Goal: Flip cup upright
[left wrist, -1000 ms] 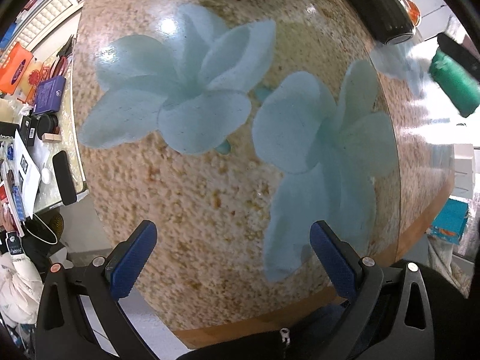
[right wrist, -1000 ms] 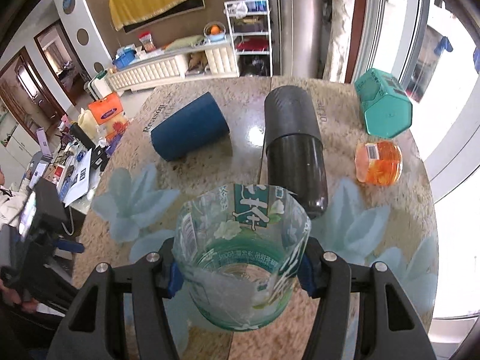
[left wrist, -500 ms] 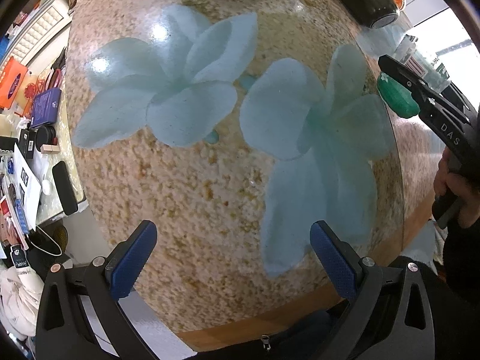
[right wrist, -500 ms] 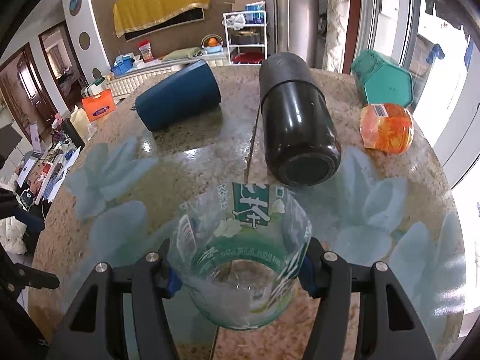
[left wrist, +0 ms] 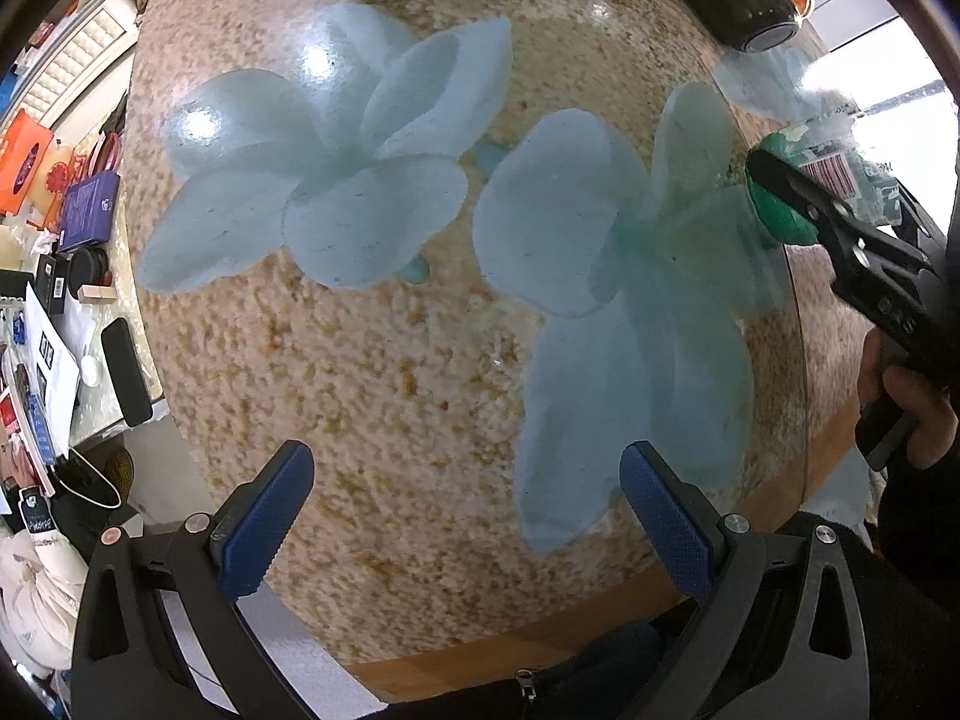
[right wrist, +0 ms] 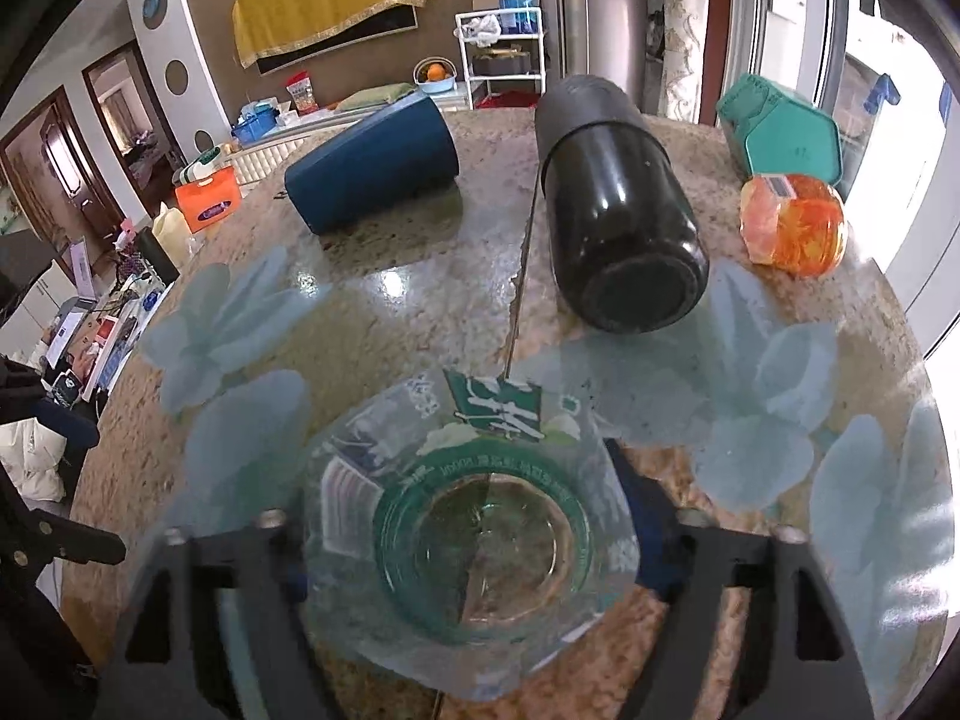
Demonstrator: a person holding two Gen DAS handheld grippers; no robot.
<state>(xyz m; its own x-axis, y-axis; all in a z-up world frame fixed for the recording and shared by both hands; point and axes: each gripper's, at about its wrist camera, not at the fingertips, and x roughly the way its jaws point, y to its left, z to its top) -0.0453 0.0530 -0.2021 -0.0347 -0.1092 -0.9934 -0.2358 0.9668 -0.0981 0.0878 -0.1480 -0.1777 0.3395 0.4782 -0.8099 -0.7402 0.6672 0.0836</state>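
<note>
My right gripper [right wrist: 468,546] is shut on a clear plastic cup [right wrist: 474,516] with a green label and a green base ring. I look into its open mouth, and it sits low over the near part of the table [right wrist: 384,312]. In the left wrist view the same cup [left wrist: 804,180] shows at the right edge, held in the right gripper's black fingers [left wrist: 840,228]. My left gripper [left wrist: 468,510] is open and empty over the front edge of the table, well to the left of the cup.
A dark blue cup [right wrist: 372,174] and a black flask [right wrist: 618,204] lie on their sides at the back of the table. An orange jar [right wrist: 792,222] and a teal hexagonal box [right wrist: 780,132] stand at the back right. A cluttered desk [left wrist: 60,240] is left of the table.
The right gripper has tilted the cup so that its mouth faces the camera more and has lowered it toward the table. In the left wrist view the right gripper and cup have come further in from the right.
</note>
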